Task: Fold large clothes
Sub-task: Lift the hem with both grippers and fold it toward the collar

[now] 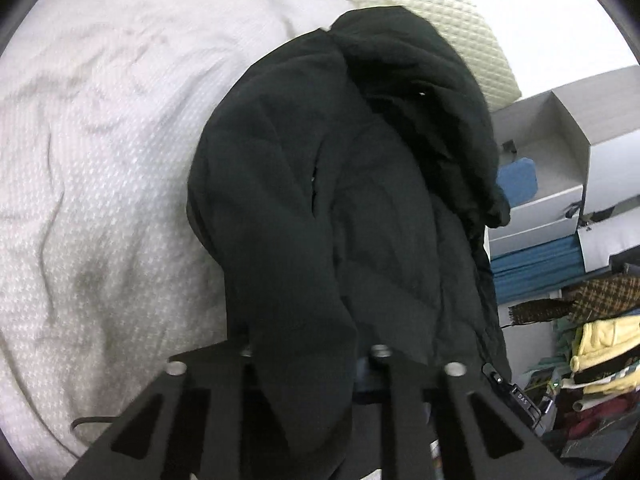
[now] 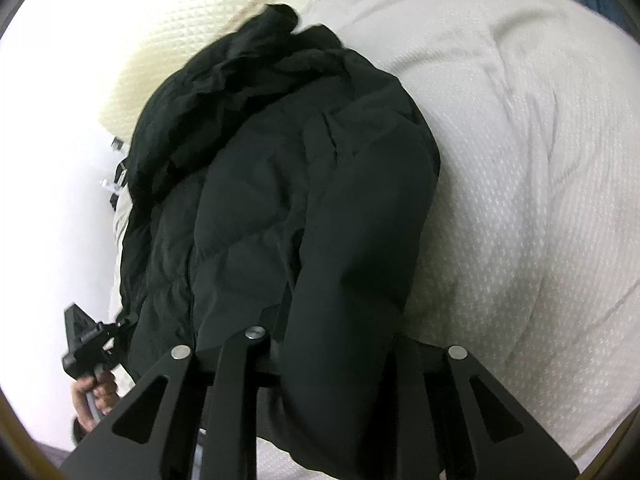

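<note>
A large black puffer jacket [image 1: 360, 184] lies bunched on the white textured bedspread [image 1: 100, 168], hood end away from me. In the left wrist view a thick fold of the jacket runs down between the fingers of my left gripper [image 1: 312, 356], which is shut on it; the fingertips are buried in the cloth. In the right wrist view the jacket [image 2: 260, 184] fills the middle, and my right gripper [image 2: 336, 348] is shut on a sleeve-like fold that hangs between its fingers. At the jacket's left edge in that view the left gripper [image 2: 86, 340] shows, held by a hand [image 2: 96, 392].
A cream quilted pillow [image 1: 432, 28] lies beyond the jacket. The bed ends at the right of the left wrist view, where white open shelving [image 1: 560, 152] and a pile of mixed clothes [image 1: 596, 352] stand. Bare bedspread [image 2: 520, 160] stretches beside the jacket.
</note>
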A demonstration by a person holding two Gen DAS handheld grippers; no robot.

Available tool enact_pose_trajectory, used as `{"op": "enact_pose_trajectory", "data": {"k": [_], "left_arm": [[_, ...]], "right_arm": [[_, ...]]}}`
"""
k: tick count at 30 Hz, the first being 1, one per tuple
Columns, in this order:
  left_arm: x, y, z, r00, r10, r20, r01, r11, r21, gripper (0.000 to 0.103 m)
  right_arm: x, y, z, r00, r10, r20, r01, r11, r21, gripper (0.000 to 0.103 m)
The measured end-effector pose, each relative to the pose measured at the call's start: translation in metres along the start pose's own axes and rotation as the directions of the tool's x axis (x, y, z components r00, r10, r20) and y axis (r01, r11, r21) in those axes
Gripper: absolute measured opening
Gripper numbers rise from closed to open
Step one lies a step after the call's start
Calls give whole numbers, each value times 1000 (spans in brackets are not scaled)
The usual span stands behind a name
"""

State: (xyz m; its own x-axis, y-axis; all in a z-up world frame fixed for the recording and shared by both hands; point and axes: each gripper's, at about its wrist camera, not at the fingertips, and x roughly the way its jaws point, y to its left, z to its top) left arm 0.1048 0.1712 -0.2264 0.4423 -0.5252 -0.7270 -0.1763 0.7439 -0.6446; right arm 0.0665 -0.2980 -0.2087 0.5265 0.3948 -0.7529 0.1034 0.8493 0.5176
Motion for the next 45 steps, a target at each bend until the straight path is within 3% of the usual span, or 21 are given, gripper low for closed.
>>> {"op": "enact_pose_trajectory", "data": {"k": [3,11,15,20,32,39,45], "left_arm": [[-14,-12,-2,999,-18,35,16,999,42,11],[-73,-23,-3,987,-119,107,115,992,46,7],[-106,-32,0,979,-170,109,164,984,70,7],[-156,-34,-4,977,-180,112,170,981,93,5],[-268,-40,-49,966,-237,100,213,955,205,4],[-305,-37,-81,966,-254,40,241,949,204,4],[-320,-40,-77,964,-263,48,251,951,179,4]], "right_arm": [[-10,21,-3,998,-42,51,48,992,-117,13],[-64,44,5,981,-40,188,75,981,-180,11],[-97,58,6,974,-12,224,61,975,-212,10],[-141,63,4,964,56,258,0,977,-212,10],[-237,78,-25,947,161,279,-89,963,-254,7],[-286,71,-55,945,198,260,-144,966,-213,7],[-311,79,-61,942,194,272,-143,970,-196,7]]}}
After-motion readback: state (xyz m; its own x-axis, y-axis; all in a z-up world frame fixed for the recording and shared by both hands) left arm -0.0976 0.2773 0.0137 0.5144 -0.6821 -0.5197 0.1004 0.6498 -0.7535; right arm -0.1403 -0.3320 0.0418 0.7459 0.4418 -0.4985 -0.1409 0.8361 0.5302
